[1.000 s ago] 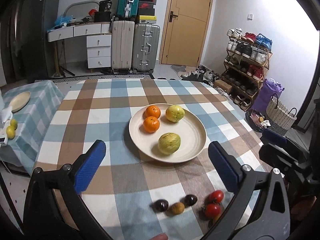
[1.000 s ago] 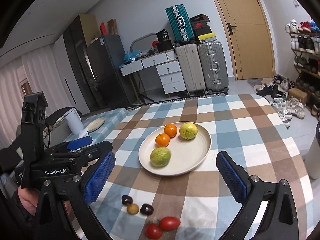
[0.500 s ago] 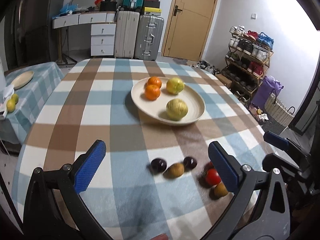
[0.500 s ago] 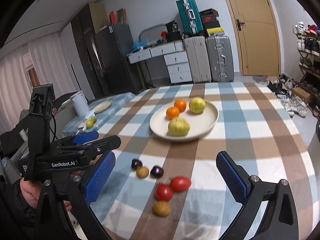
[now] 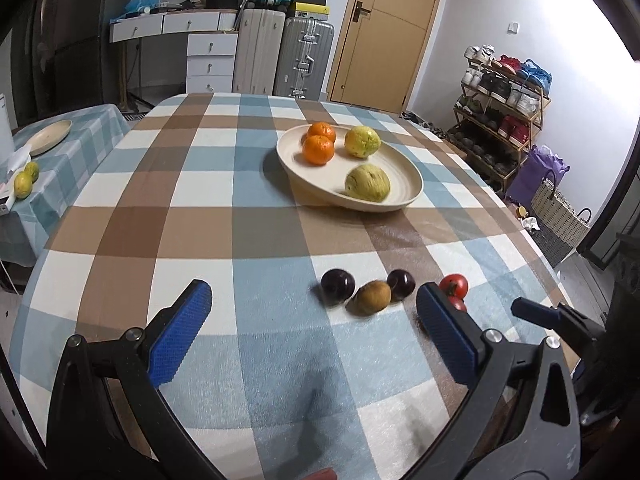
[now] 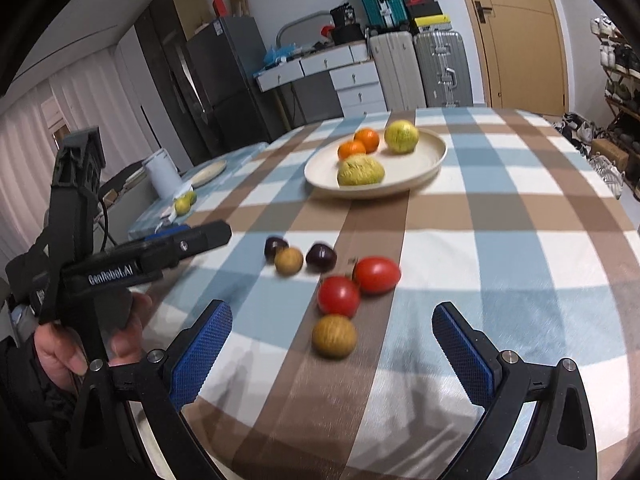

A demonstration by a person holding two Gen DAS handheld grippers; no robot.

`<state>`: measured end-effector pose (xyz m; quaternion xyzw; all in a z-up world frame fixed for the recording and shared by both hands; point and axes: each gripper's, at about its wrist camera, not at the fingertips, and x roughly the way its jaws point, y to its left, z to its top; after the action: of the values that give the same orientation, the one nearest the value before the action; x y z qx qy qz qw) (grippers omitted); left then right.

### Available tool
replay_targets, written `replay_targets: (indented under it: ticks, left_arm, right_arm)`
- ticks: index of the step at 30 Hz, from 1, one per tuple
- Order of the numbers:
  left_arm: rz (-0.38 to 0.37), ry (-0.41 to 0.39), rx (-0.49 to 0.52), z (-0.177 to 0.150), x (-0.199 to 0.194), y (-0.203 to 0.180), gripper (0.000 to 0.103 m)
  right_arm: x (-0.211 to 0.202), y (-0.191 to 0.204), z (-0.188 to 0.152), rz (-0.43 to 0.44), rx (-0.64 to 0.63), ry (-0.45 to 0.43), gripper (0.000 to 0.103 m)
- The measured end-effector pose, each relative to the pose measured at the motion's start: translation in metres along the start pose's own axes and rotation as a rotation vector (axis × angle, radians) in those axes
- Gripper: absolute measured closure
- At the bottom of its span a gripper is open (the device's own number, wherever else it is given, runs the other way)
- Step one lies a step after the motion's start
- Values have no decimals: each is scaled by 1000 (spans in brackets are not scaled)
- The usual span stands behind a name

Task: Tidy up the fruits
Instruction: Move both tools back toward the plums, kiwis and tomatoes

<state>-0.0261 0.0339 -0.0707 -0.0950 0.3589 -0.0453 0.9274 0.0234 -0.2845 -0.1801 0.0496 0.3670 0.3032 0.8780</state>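
Right wrist view: right tool wide open, empty, above a round tan-brown fruit on the checked-cloth table. Left tool likewise agape, empty. Round cream plate beyond holds citrus. Step: approach. Next move likely calls for lowering and straddling the fruit.

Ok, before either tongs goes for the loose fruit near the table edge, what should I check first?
1. Right tongs open, empty: ok.
2. Left tongs open, empty: ok.
3. Brown fruit lined up between the right tongs' fingers: ok.
4. Room beside it: not ok, a tomato sits right behind it.
5. Space on the plate: ok, right part bare.
6. Fruit firmness: cannot tell.
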Motion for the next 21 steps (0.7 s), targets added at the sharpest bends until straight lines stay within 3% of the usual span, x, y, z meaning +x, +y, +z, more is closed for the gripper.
replay_targets:
  ticks: [8, 10, 15, 18, 21]
  left_arm:
    - [-1, 23, -6, -6, 8, 5, 1]
    - [0, 25, -4, -7, 9, 5, 1]
    - [0, 28, 1, -7, 10, 4, 1]
    - [-2, 33, 5, -7, 11, 2, 1]
    - [-1, 35, 12, -7, 11, 1, 1]
  right_arm:
    - [14, -4, -15, 24, 17, 37, 7]
    - [16, -5, -16, 34, 23, 44, 17]
    - [20, -1, -16, 27, 10, 54, 30]
    - [22, -1, -16, 32, 8, 60, 44]
    - [23, 0, -16, 19, 3, 64, 50]
